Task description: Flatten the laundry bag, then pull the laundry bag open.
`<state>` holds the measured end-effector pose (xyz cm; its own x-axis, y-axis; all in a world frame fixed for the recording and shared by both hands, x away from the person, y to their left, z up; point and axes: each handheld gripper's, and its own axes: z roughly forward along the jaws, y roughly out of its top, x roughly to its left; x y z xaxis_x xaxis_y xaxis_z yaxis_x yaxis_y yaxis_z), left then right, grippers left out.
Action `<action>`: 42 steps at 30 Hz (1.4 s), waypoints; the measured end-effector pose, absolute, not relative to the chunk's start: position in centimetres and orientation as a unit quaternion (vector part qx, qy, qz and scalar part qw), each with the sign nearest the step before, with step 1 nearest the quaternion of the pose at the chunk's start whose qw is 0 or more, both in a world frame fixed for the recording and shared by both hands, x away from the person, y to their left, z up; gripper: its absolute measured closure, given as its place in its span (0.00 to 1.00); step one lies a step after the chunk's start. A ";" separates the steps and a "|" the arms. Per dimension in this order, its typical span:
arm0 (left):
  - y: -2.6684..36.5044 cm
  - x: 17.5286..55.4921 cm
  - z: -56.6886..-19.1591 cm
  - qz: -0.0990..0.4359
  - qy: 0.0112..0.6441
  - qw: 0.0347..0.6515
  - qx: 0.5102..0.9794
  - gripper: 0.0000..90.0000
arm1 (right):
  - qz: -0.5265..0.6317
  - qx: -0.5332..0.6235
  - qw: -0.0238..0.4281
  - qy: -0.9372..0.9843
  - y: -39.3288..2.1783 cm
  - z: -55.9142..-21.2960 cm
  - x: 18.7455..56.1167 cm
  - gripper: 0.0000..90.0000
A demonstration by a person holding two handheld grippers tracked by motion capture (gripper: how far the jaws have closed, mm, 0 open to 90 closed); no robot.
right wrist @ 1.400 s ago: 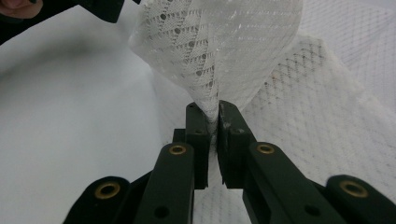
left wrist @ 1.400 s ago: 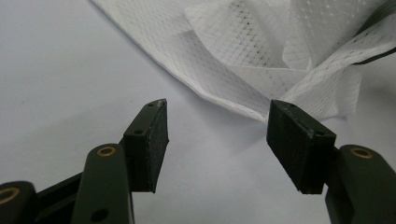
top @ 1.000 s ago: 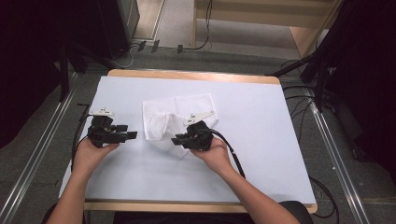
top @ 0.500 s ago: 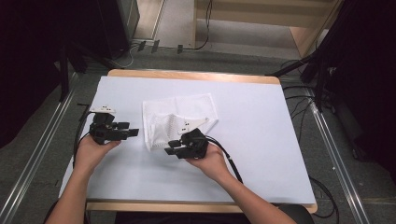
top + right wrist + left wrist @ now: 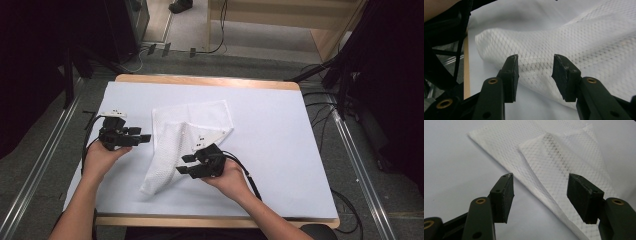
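Toward the middle of the desk, a white mesh cloth lies partly folded: a squarish part sits toward twelve o'clock, and a long flap runs from it toward seven o'clock, ending near the desk's front edge. The work in hand looks like folding or laying out this cloth, and the step at this moment is, in my judgement, a release and re-grip.

At the four o'clock side of the flap the right claw hovers with its jaws pointing toward nine o'clock. Those jaws have just been opening and now stand about halfway apart; in the right gripper view the cloth lies beyond the pads, not pinched between them. At nine o'clock of the cloth the left claw points toward three o'clock, jaws wide apart and empty, with the cloth's near edge just ahead of them in the left gripper view.

Next, I would expect each claw to close on an edge of the flap: the left needs to advance a little to get the layered edge between its pads, while the right must drop low enough to catch fabric rather than skim over it. Thin mesh can slip or bring extra layers along.
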<state>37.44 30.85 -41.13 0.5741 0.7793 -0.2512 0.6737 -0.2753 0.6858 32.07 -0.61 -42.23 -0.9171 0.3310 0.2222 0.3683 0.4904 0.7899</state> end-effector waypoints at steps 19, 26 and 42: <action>26.5 41.3 -42.1 0.043 0.434 0.366 0.822 0.46 | -0.446 -0.257 -0.011 -0.857 -3.9 -43.4 34.5 0.66; 25.7 43.2 -42.7 0.050 0.443 0.364 0.817 0.46 | -0.445 -0.284 -0.026 -0.849 -7.5 -43.2 34.8 0.64; 26.0 43.5 -44.9 0.051 0.452 0.330 0.827 0.47 | -0.450 -0.336 -0.058 -0.826 -12.0 -43.4 36.0 0.64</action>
